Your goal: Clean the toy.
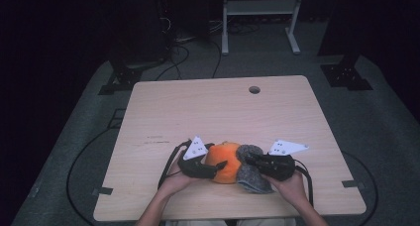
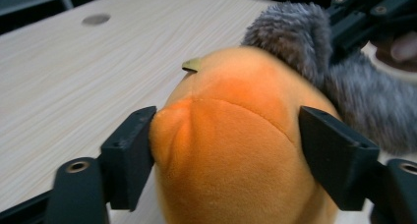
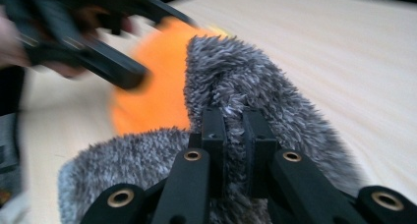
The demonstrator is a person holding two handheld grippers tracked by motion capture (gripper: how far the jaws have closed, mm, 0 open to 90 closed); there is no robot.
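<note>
Plush (image 1: 224,161) gripped from both sides, near front edge of surface (image 1: 218,112).
Orange plush (image 2: 236,145) between left claw (image 2: 228,150), pads touching its flanks, jaws partly spread around the soft body; stem tip (image 2: 193,64) pointing away. Grey fur (image 3: 246,86) pinched tight in right claw (image 3: 233,135), jaws nearly together on a fold. To do well: keep right claw clamped on the fur, hold left claw firm but not crushing, pull apart slowly and level along the surface, watch for fur slipping from the pinch, avoid dragging plush off the front edge.
</note>
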